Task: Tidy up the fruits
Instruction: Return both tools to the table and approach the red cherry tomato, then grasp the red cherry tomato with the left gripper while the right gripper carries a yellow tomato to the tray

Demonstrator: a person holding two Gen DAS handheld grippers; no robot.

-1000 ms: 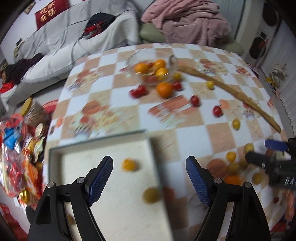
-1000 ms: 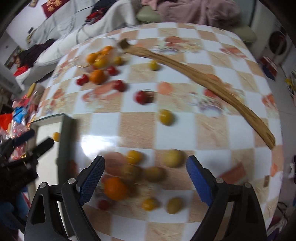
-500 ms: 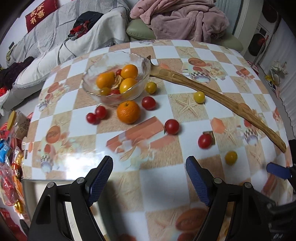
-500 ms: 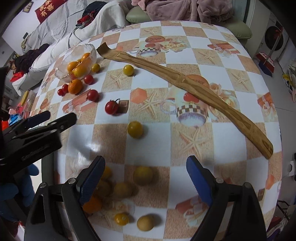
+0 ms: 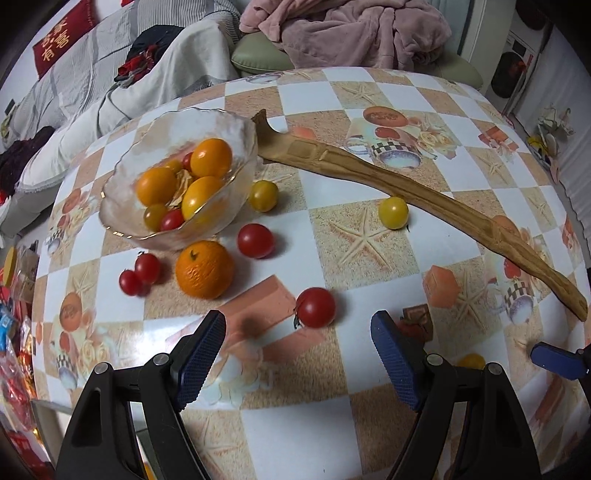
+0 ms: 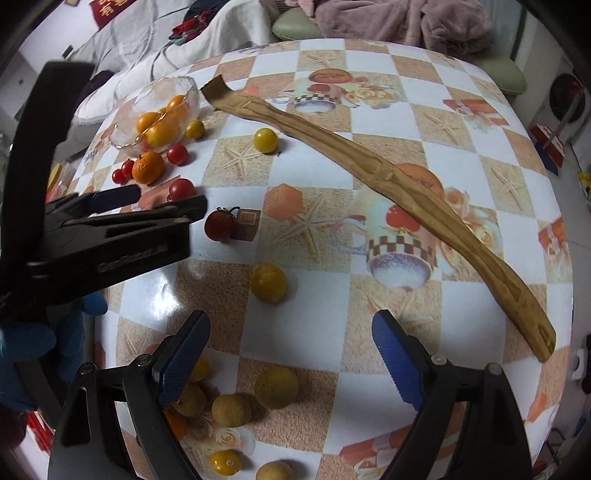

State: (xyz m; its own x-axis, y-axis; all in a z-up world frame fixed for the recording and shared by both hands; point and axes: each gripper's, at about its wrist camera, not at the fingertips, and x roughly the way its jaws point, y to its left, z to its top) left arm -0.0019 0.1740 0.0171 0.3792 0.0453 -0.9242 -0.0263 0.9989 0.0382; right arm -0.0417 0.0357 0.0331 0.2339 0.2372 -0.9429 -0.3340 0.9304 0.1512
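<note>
My left gripper (image 5: 298, 356) is open and empty, just short of a red tomato (image 5: 316, 307). Beyond it lie an orange (image 5: 204, 269), more red tomatoes (image 5: 255, 240), yellow tomatoes (image 5: 393, 212) and a glass bowl (image 5: 177, 181) holding oranges and small tomatoes. My right gripper (image 6: 291, 358) is open and empty above a yellow tomato (image 6: 268, 283) and several tan round fruits (image 6: 276, 382). The left gripper shows in the right wrist view (image 6: 166, 201) beside a red tomato (image 6: 219, 226).
A long curved wooden stick (image 5: 413, 184) crosses the checkered table (image 5: 369, 96); it also shows in the right wrist view (image 6: 388, 184). A sofa with clothes and a pink blanket (image 5: 354, 33) stand beyond the table. Snack packets (image 5: 11, 332) lie off the left edge.
My left gripper has moved forward from over a white tray towards the bowl and red tomatoes. My right gripper has advanced over the near fruit cluster. Both stayed open.
</note>
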